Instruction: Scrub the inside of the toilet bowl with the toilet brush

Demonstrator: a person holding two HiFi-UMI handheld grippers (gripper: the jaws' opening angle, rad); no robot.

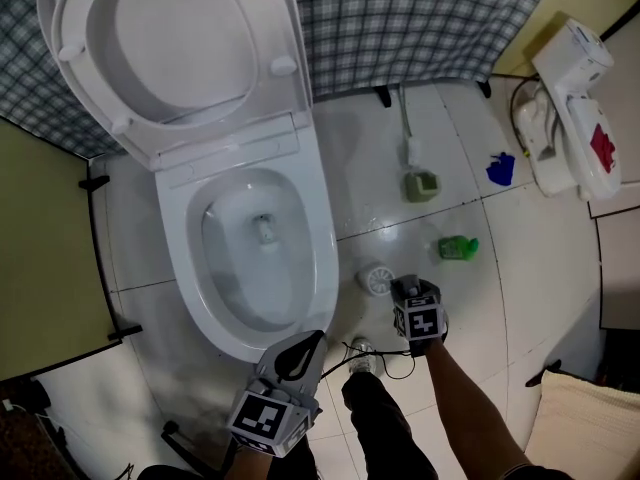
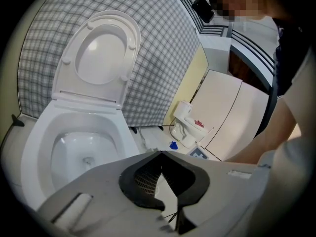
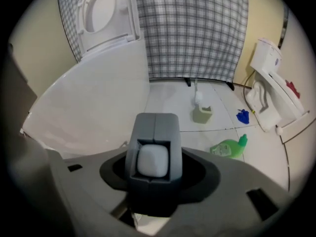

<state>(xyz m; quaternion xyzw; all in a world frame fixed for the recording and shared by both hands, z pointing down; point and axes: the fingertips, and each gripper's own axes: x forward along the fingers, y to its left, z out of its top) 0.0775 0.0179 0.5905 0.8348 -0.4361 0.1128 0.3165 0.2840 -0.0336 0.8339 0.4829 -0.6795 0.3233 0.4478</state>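
The left hand-held gripper point(image 1: 305, 353) hovers closed and empty near the toilet bowl point(image 1: 325, 258). The right hand-held gripper point(image 1: 412, 290) points floorward with its jaws spread, well apart from the toilet brush point(image 1: 410, 153).

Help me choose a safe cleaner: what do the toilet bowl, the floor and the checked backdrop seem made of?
Toilet bowl: likely glazed ceramic, glossy white with sharp highlights.
Floor: glazed tile, probably ceramic; grout lines and mirror-like reflections show.
Checked backdrop: woven cloth, matte, with a wavy lower edge; the fibre cannot be told.
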